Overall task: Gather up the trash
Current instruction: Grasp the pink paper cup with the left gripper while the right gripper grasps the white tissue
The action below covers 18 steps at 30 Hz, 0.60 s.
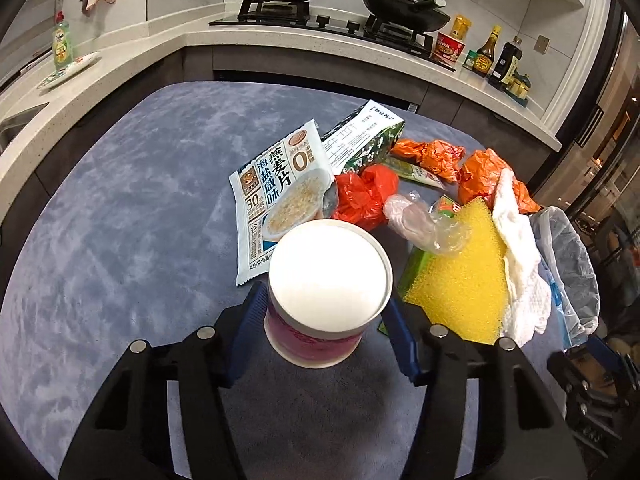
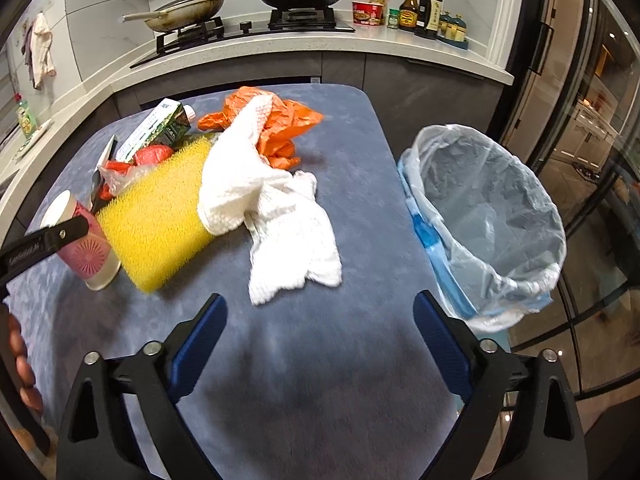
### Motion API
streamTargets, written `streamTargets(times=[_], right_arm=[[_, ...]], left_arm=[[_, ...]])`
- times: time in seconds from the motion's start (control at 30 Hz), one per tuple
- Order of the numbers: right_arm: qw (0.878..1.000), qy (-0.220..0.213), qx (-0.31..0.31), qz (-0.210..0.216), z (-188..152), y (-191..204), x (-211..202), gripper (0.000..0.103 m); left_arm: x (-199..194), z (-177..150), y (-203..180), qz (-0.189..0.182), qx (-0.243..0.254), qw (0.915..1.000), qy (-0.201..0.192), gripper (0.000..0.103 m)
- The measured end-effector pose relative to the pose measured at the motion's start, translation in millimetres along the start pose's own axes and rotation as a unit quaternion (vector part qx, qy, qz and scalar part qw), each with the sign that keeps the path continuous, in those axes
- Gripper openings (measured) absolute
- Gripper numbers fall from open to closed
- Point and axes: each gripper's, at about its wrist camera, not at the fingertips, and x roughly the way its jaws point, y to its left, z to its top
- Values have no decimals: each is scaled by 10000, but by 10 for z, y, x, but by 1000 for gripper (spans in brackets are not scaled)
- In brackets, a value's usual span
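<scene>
Paper cup [image 1: 329,280] sits upright at the near-left edge of the trash pile on the blue-grey table [image 1: 120,220], white lid up, pink print on the wall. Our left gripper [image 1: 326,320] brackets it: blue pads on both sides of the cup wall, looks like contact, but we can't tell for sure whether it's squeezed or just flanked, and the cup base seems to still be on the table. Right gripper [image 2: 320,344] has jaws wide apart, holding nothing, hovering over bare table just short of the white paper towel [image 2: 280,216]. Just beside the cup: yellow sponge [image 1: 460,276], with the towel draped over its far corner; clear plastic glove [image 1: 424,220], red bag [image 1: 362,196], oat packet [image 1: 280,196], green carton [image 1: 360,140] and orange bags [image 1: 440,156] behind. Lined bin [image 2: 492,216] stands off the table's right edge, so the cup is the item farthest from it. Risks, our read: thin cup wall crushes or the cup pops out if the grip is too hard or too low; if there's liquid inside, tilt during the carry over the pile spills it. The path to the bin crosses the sponge and towel, so a low carry could drag them. The two grippers may also collide near the towel.
</scene>
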Motion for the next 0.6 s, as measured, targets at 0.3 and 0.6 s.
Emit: streamTargets(times=[0.3, 0.6], right_arm=[[9985, 23, 273, 482, 281, -40, 351, 58], [9958, 276, 444, 750, 235, -166, 494, 6]], left_arm=[[-232, -61, -15, 84, 140, 9998, -129, 54], [-395, -178, -81, 103, 240, 9996, -96, 54]])
